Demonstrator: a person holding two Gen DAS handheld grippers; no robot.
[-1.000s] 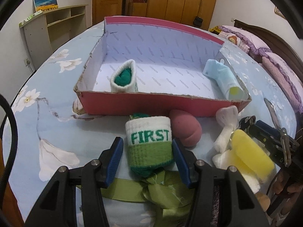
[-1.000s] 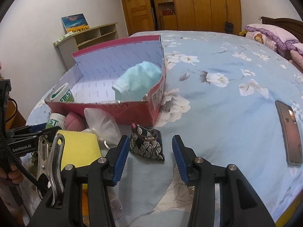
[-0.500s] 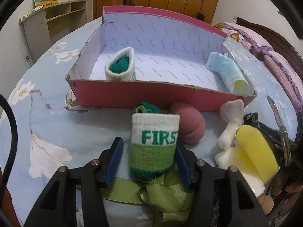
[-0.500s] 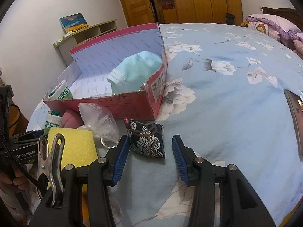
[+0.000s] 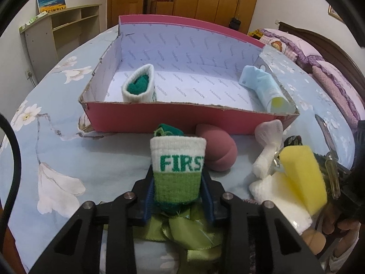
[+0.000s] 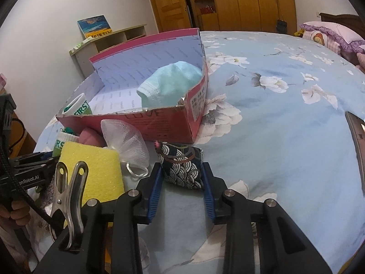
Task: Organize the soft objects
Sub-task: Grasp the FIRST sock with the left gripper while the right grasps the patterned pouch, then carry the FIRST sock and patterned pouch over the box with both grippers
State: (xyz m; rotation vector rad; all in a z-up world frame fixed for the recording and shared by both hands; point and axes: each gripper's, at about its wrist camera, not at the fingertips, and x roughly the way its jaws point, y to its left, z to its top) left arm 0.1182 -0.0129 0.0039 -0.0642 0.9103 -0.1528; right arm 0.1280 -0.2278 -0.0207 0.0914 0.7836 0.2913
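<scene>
**Both claws clamped on soft stuff, box half filled**

Biggest thing here is the bed (image 6: 285,123) with its blue floral sheet, everything sits on it. Next is the pink box (image 5: 182,118), at 12 o'clock from the left claw and around 11 o'clock from the right one. Inside it: a rolled white-and-green sock (image 5: 139,86) near the left wall and a light blue cloth (image 6: 168,84) leaning in the right corner.

In front of the box, on the sheet: a yellow sponge (image 5: 301,178) at about 3 o'clock in the left view, a white mesh pouf (image 6: 125,143), and a pink squishy ball (image 5: 216,150) just beside the sock being held.

Left claw (image 5: 178,196) is squeezed tight on the FIRST sock (image 5: 178,171), which stands upright between the blue pads, over a green ribbon (image 5: 182,230).

Right claw (image 6: 181,182) is closed down onto the dark wave-pattern pouch (image 6: 182,164), both pads touching its sides, pouch resting on the bed.
</scene>
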